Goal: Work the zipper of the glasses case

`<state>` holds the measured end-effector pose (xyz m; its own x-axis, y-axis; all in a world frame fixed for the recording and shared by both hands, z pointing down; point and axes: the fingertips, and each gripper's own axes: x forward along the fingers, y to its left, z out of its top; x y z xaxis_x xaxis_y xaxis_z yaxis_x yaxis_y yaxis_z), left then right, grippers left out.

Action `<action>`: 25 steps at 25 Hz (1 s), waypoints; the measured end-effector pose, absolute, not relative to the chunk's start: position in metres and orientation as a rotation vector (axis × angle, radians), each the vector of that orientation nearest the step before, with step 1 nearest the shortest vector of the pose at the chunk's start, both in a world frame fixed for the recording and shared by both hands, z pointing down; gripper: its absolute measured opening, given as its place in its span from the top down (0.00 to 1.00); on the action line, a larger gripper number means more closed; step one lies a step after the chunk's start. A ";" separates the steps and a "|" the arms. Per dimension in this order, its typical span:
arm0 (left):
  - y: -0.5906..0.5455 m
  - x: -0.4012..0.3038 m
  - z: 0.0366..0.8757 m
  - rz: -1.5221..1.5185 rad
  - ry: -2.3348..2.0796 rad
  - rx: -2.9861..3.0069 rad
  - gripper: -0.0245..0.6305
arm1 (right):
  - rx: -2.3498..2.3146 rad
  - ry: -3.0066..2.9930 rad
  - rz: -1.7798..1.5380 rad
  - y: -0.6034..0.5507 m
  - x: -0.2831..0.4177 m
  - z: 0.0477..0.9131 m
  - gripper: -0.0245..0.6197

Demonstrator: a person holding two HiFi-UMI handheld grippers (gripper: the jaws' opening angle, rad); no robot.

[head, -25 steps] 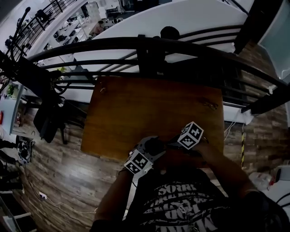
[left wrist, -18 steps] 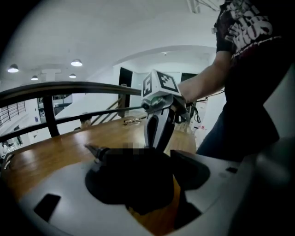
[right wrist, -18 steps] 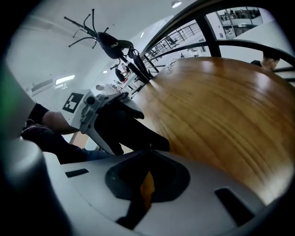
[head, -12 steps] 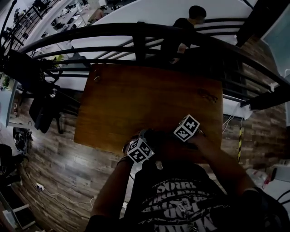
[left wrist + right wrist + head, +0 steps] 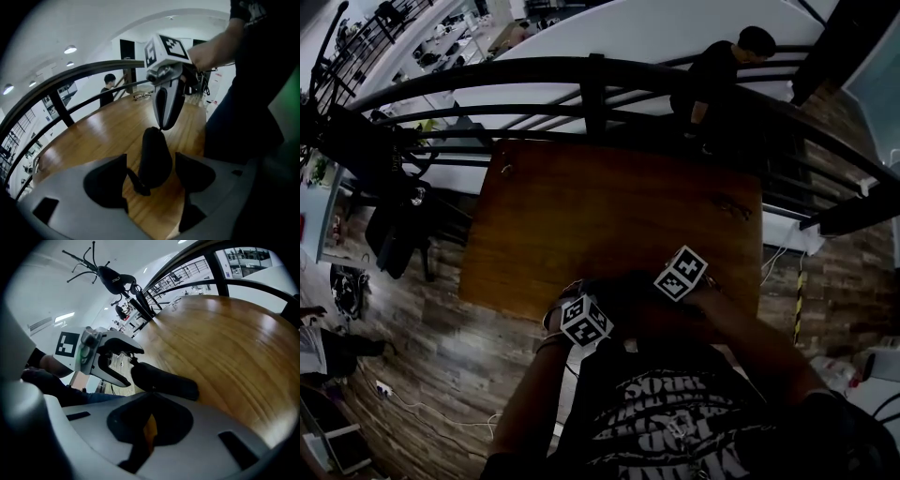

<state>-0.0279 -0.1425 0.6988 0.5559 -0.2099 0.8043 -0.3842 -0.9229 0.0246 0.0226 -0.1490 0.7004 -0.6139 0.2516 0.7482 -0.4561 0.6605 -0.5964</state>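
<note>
Glasses case (image 5: 154,154): one, on one table (image 5: 103,136), between left gripper's (image 5: 151,180) opening jaws.

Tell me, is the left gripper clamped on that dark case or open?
Open. The jaws of the left gripper are opening; the glasses case lies between them with a gap on each side.

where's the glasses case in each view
Head view: glasses case is a dim dark shape between the two marker cubes, low centre.
Left gripper view: lower centre, between the left gripper's opening tongs.
Right gripper view: centre, just beyond the right gripper's shut tongs.
Shared landmark: the wooden table under it.
</note>
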 end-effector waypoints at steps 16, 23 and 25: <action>-0.129 -0.002 0.758 1.504 -0.460 2.533 0.55 | 0.143 -1.977 1.077 -0.137 0.001 0.716 0.96; -0.135 -0.001 0.756 1.486 -0.446 2.492 0.57 | 0.166 -1.973 0.934 -0.153 0.014 0.719 0.96; -0.136 -0.002 0.756 1.485 -0.443 2.487 0.57 | 0.169 -1.970 0.902 -0.157 0.018 0.719 0.96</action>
<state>-0.0022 -0.1358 0.7556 0.4468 -0.1477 0.8824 -0.3603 -0.9325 0.0264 0.0184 -0.1567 0.7191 -0.5575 0.2315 0.7973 -0.4523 0.7207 -0.5255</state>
